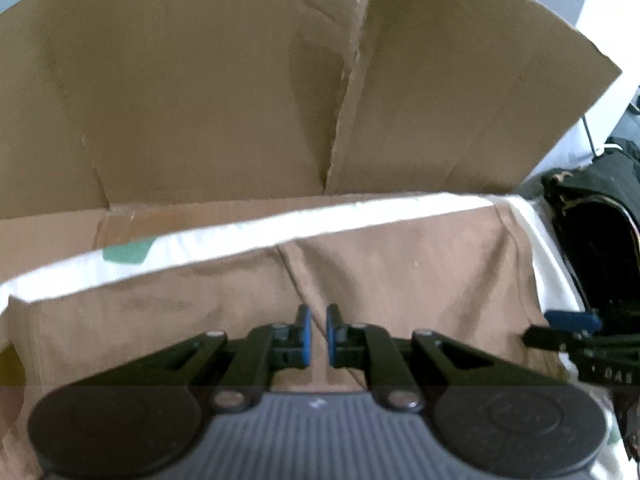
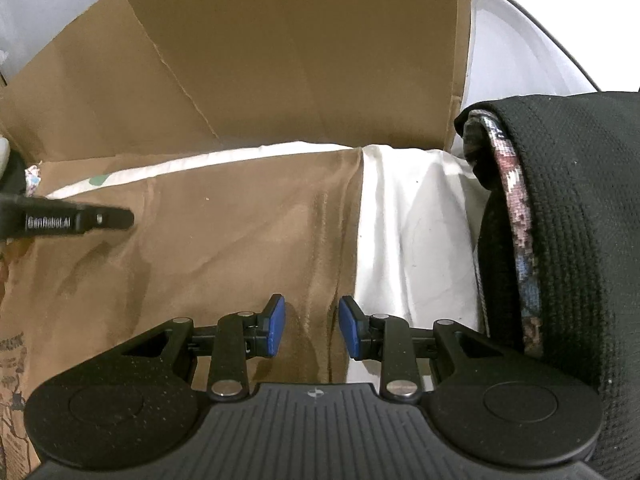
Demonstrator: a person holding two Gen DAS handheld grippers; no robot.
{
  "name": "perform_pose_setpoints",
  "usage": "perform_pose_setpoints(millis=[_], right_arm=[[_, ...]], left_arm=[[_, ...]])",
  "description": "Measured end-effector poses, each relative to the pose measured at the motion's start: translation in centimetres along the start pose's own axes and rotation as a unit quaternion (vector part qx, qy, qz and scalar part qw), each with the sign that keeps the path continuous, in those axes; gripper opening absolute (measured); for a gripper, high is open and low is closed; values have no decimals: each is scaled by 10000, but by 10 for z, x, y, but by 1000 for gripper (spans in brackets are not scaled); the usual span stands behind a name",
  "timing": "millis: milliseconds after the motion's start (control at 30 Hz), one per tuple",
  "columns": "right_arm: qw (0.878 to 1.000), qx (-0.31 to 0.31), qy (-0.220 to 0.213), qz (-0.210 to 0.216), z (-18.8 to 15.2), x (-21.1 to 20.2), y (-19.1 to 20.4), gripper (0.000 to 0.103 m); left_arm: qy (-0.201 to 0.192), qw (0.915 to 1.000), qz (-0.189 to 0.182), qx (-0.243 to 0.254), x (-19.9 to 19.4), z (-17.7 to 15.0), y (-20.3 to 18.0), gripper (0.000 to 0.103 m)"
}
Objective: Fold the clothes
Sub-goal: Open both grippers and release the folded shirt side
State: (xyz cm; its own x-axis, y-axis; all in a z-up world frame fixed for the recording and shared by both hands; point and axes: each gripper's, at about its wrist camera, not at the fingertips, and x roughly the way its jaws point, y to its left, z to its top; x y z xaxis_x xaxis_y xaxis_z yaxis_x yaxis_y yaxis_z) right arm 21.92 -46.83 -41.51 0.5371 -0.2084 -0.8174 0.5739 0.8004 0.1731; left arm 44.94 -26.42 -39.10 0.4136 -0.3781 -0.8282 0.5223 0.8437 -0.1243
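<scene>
A brown garment (image 1: pixel 400 272) lies flat on a white sheet (image 1: pixel 280 224), with a straight fold line running across it. My left gripper (image 1: pixel 319 336) hovers over its middle, blue pads nearly together and nothing visible between them. In the right wrist view the same brown garment (image 2: pixel 240 232) ends at a vertical edge against the white sheet (image 2: pixel 408 220). My right gripper (image 2: pixel 312 326) stands open above that edge, pads clear of the cloth. One finger (image 2: pixel 80 220) of the left gripper shows at the far left, and a finger (image 1: pixel 552 336) of the right gripper reaches in from the right of the left wrist view.
Brown cardboard flaps (image 1: pixel 200 100) stand as a wall behind the sheet, also the cardboard (image 2: pixel 280 60) in the right view. A pile of dark knitted clothes (image 2: pixel 560 220) sits close on the right; the dark pile (image 1: pixel 600 220) borders the sheet. Printed brown paper (image 2: pixel 12 380) lies at the left.
</scene>
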Motion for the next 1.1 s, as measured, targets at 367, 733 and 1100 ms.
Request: perform_pose_setpoints(millis=[367, 733, 1100], right_arm=[[9999, -36, 45, -128, 0, -7, -3, 0], [9993, -175, 55, -325, -5, -15, -8, 0], [9997, -66, -110, -223, -5, -18, -7, 2]], left_arm=[[-38, 9996, -260, -31, -6, -12, -16, 7], [8, 9972, -735, -121, 6, -25, -50, 7], [30, 9968, -782, -135, 24, -36, -70, 7]])
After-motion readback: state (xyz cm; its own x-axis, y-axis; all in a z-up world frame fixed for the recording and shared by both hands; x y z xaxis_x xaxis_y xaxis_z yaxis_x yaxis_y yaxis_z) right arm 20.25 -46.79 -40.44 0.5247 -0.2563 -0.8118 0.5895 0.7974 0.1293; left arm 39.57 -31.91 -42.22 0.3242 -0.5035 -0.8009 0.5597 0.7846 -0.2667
